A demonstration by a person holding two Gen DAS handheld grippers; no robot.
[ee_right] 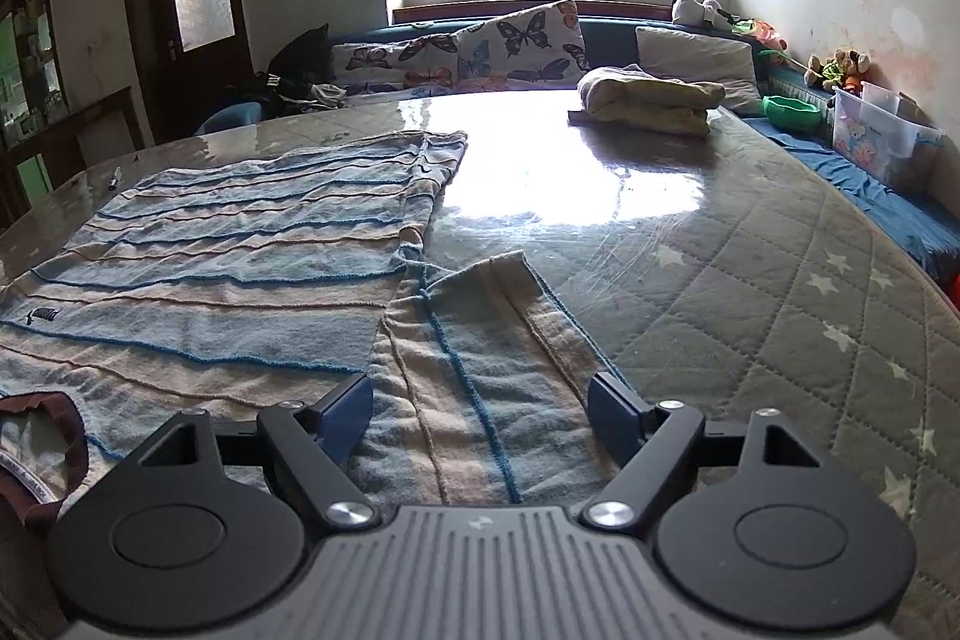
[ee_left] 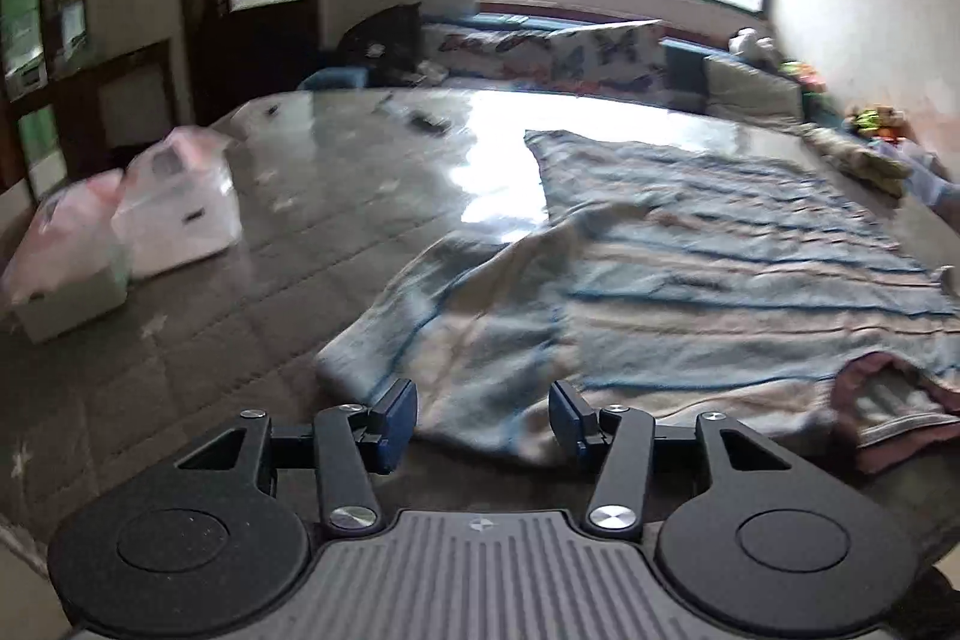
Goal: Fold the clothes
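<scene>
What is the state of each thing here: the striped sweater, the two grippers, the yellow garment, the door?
Striped sweater: spread flat, unfolded, sleeves out.
Left gripper: open, over one sleeve.
Right gripper: open wide, over the other sleeve.
Yellow garment: folded, lying apart.
Door: shut.

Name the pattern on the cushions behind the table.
Butterflies, printed in several colours on a pale ground: the cushions show sharpest in the right wrist view.

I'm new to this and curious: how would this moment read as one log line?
step: fold not begun | striped sweater: flat on table | left gripper: open at left sleeve | right gripper: open over right sleeve
</scene>
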